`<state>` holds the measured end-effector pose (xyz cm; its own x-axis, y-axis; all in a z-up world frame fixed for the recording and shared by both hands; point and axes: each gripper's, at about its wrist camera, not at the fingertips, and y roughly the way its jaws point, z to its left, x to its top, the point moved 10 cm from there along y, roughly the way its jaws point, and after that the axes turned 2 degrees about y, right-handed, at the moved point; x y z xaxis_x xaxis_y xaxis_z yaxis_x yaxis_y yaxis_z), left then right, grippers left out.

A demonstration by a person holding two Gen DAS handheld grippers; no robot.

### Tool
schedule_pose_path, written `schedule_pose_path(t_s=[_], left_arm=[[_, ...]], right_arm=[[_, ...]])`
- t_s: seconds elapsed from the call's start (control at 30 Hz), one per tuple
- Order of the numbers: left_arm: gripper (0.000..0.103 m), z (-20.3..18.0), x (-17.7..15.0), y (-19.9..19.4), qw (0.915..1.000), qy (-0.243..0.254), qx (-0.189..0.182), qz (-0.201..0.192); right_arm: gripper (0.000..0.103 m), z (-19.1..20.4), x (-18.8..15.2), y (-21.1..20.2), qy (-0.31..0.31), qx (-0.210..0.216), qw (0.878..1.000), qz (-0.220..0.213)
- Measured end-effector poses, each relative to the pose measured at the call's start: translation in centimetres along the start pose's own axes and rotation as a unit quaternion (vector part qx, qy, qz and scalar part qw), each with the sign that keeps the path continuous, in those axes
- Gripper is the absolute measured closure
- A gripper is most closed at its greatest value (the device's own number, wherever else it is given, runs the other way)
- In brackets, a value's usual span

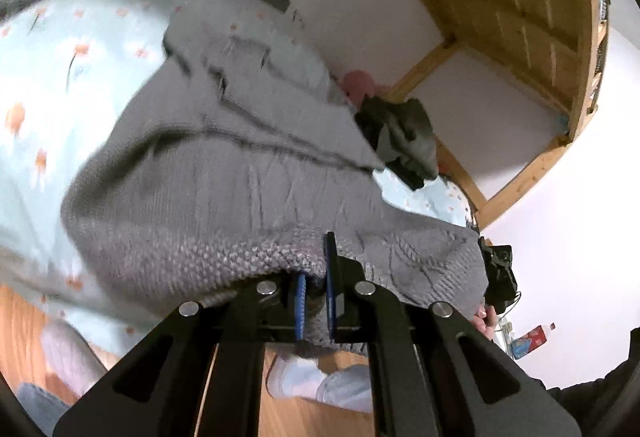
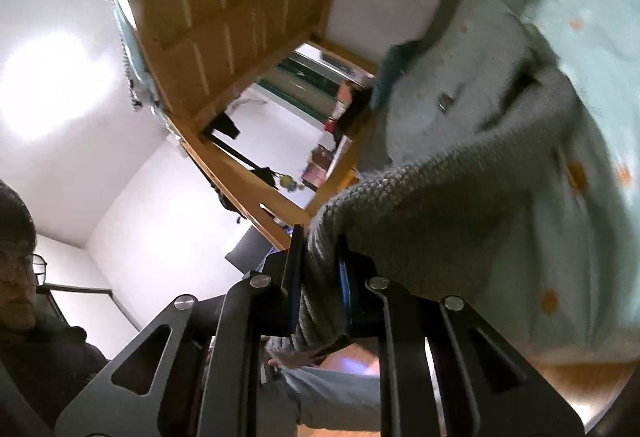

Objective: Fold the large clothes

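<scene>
Grey knit sweater (image 1: 224,173) gripped at its hem
Left gripper (image 1: 316,289) and right gripper (image 2: 320,277) jaws clamp the blurred hem; its body stretches ahead over the floral bed sheet (image 1: 60,49).

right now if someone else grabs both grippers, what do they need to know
Left gripper: shut on the ribbed hem of the grey knit sweater.
Right gripper: shut on another edge of the same sweater, knit bunched between its fingers.
The sweater is lifted at both gripped edges; the rest drapes onto the floral bedsheet. A dark crumpled garment lies further back on the bed.
Done: both edges gripped and raised.
Left: no neat fold shows yet; probably carry the held edge across the body, lay it flat, then release.
</scene>
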<state>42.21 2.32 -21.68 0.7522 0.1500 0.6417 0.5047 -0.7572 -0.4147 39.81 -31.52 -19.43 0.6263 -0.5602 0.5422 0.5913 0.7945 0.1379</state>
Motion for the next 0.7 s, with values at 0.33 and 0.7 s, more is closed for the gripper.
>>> schedule_pose_path(t_s=[0.33, 0.7], left_arm=[[0.097, -1.0, 11.0, 0.5, 0.9981, 0.038, 0.004, -0.049], [0.097, 1.8, 22.5, 5.7, 0.9948, 0.073, 0.026, -0.066]], right_arm=[[0.087, 0.2, 11.7, 3.9, -0.011, 0.030, 0.999, -0.038], [0.087, -4.2, 22.2, 11.0, -0.018, 0.010, 0.999, -0.037]])
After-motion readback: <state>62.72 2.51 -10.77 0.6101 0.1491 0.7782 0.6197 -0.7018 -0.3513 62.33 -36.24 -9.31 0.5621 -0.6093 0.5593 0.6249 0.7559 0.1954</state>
